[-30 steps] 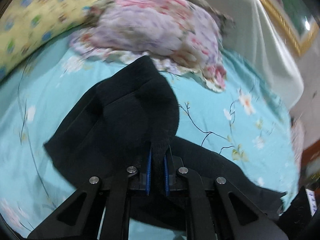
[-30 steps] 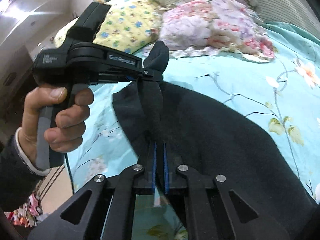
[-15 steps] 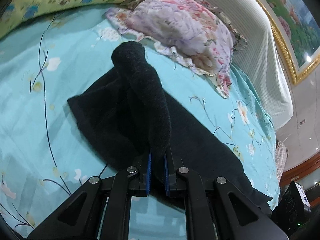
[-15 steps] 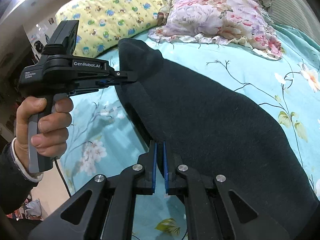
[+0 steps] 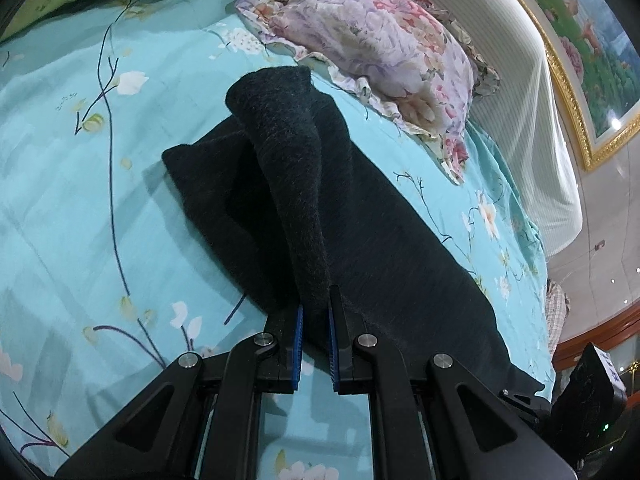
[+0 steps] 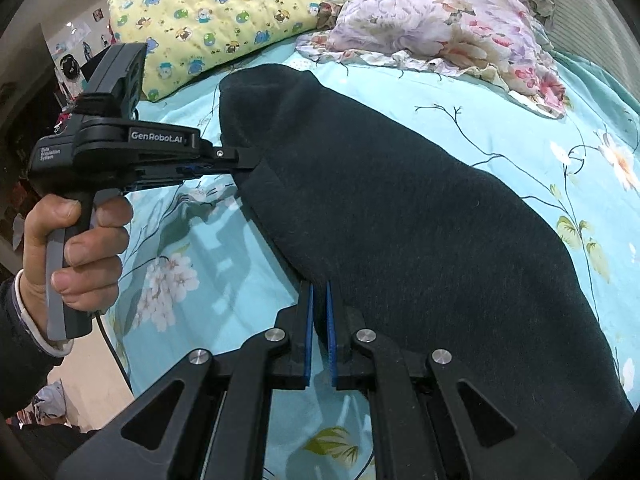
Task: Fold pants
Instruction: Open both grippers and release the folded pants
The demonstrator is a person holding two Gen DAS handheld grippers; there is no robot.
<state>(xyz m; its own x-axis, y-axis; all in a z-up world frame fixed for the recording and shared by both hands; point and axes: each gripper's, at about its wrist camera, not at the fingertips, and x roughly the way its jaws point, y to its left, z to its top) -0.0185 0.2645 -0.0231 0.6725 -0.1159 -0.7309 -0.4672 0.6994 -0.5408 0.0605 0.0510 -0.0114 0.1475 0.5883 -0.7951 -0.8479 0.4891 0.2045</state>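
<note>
- Dark pants point(image 6: 400, 220) lie along the bed point(image 6: 180, 260), on its turquoise flowered sheet.
- Left claw point(image 5: 315, 312) and right claw point(image 6: 319, 292) each pinch a pants edge.
- Floral pillow point(image 6: 440, 20) and yellow cartoon pillow point(image 6: 224, 12) sit at the bed's far edge.
- Left claw's body reads "GenRobot.AI"; the smaller label is probably "Data Acquisition System".

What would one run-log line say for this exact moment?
task: fold pants | left gripper: shut on pants | right gripper: shut on pants edge | pants: dark, draped on floral bed sheet | fold: unfinished

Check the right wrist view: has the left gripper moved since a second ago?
Yes. The left gripper, shut on the pants, has dropped from level with the yellow pillow down toward the sheet.
</note>
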